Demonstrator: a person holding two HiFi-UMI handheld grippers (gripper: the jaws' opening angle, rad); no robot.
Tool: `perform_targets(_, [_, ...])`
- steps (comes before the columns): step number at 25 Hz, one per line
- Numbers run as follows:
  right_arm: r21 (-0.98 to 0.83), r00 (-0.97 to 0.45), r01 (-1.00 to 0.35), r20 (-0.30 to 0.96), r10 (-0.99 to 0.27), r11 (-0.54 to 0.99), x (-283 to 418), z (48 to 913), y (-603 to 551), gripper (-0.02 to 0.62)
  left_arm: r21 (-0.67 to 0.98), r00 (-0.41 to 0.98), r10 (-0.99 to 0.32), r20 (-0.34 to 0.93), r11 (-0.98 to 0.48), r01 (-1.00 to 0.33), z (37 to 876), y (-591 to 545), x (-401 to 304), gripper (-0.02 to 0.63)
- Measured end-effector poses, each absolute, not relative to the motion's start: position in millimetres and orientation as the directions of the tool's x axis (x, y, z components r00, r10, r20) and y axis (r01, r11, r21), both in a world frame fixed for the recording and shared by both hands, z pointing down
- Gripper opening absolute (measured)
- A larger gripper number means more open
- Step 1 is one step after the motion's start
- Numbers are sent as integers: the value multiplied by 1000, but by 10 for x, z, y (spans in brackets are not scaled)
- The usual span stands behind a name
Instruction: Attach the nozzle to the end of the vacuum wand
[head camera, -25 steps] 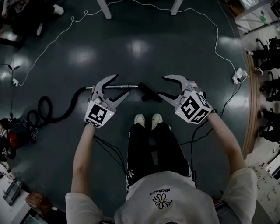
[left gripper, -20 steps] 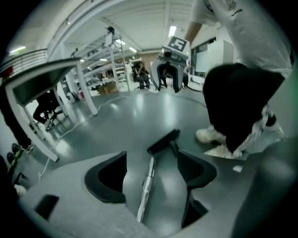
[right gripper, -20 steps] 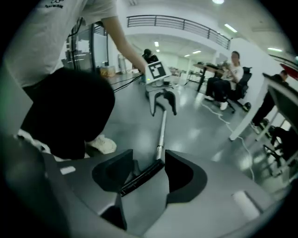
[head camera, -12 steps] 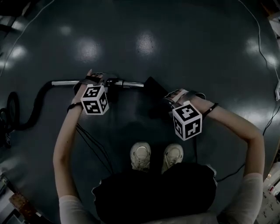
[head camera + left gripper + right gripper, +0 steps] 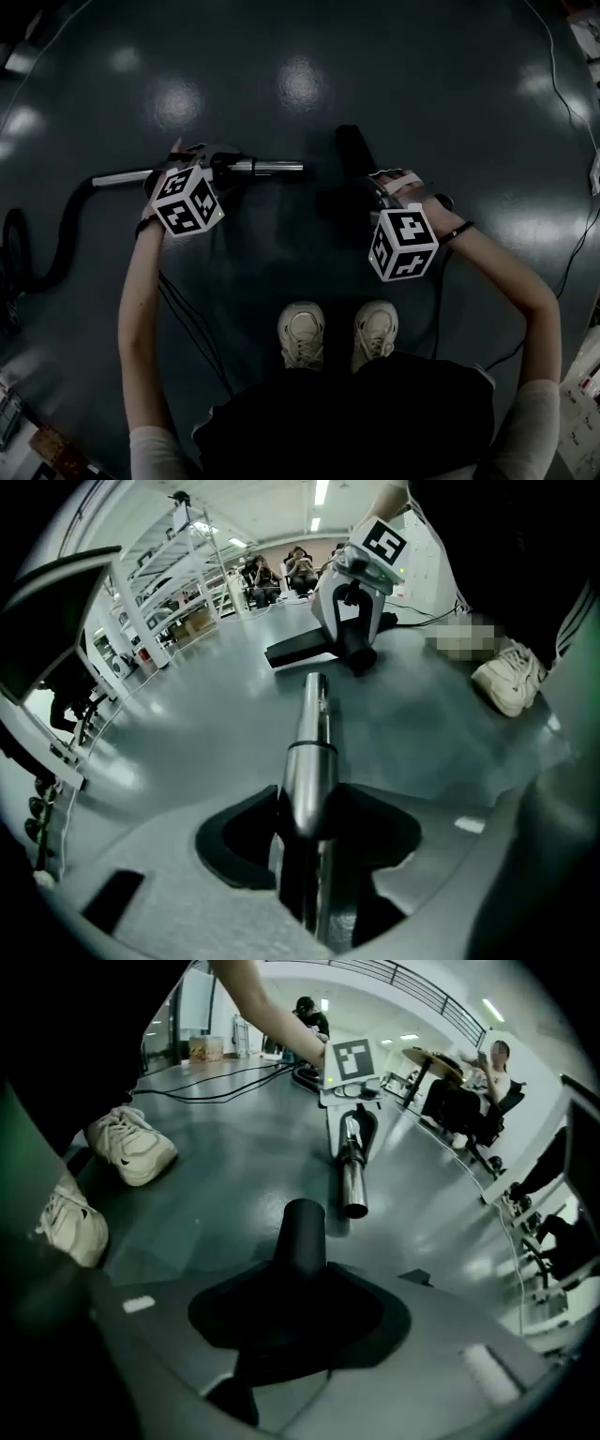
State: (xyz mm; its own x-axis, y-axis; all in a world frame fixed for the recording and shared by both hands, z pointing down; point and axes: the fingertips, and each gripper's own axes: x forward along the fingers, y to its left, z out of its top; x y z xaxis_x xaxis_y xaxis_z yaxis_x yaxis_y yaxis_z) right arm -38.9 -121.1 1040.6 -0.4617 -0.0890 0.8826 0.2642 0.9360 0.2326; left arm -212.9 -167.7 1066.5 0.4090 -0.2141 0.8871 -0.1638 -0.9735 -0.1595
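Observation:
The metal vacuum wand [image 5: 267, 168] lies on the dark floor, joined at the left to a black hose [image 5: 42, 253]. My left gripper [image 5: 214, 161] straddles the wand's middle. In the left gripper view its jaws are closing, the pads [image 5: 246, 832] against the tube [image 5: 309, 752]. The black nozzle [image 5: 354, 155] lies right of the wand's open end, a gap between them. My right gripper [image 5: 380, 192] is closing on the nozzle, whose round neck [image 5: 303, 1232] sticks out between the jaws towards the wand's mouth [image 5: 354, 1206].
The person's two white shoes [image 5: 302, 335] [image 5: 375, 330] stand just behind the grippers. Black cables [image 5: 187, 319] trail from the left gripper across the floor. A white cord [image 5: 572, 84] runs along the right edge. People sit at the far side of the room [image 5: 300, 564].
Both grippers have dropped from open in the air to the floor, left onto the wand, right onto the nozzle. The nozzle has turned and sits a little further from the wand's end.

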Motion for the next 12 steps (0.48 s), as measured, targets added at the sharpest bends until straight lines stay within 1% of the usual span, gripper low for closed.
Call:
perform_targets(3, [246,-458,159,876,-149,956,-202,10362,-1427,190,-129,469,-206,859,-973,-191,10596,-1687,-2025,205])
perform_targets(6, [241,-440,84,879,-181,967,128,10200,-1615,187,-118,550,-205,810,-975,-190,10307,-1702,-1655,204])
perform_targets(9, [255,-428,54,879,-208,965,331,10115,-1769,187,-116,605,-197,771,-979,-170,10090,-1728,-1303,204])
perform_targets(12, [261,-430,59,878,-211,964,318,10090,-1815,187,-116,633,-192,750,-980,-161,10007,-1729,-1148,204])
